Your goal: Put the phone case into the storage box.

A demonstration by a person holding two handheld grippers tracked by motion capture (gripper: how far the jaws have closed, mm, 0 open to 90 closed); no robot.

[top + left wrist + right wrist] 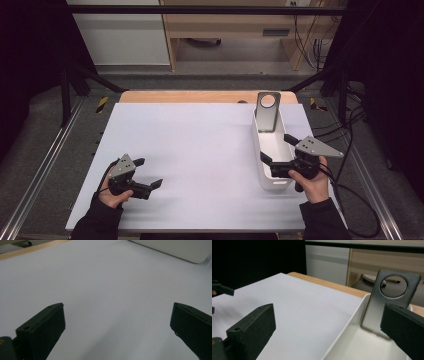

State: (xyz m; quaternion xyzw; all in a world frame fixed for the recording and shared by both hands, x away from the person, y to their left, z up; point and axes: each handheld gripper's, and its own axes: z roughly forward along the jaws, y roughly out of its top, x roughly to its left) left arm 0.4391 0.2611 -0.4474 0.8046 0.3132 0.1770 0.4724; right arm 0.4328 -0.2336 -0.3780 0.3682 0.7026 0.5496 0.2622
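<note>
A long white bin (262,150) stands on the right side of the white table top (190,145). A grey metal plate with a round hole (268,111) leans upright against the bin's far end. In the right gripper view that grey plate (387,300) rises inside the white bin (347,340). My right gripper (278,148) hovers open over the bin's near half, nothing between its jaws. My left gripper (148,173) is open low over the table at the front left, holding nothing; its own view has bare table (105,290) between the jaws.
A wooden table edge (200,96) runs along the back. Black frame bars (75,85) and metal rails (40,170) flank the table. Cables (350,200) trail at the right. A wooden cabinet (230,30) stands behind on the floor.
</note>
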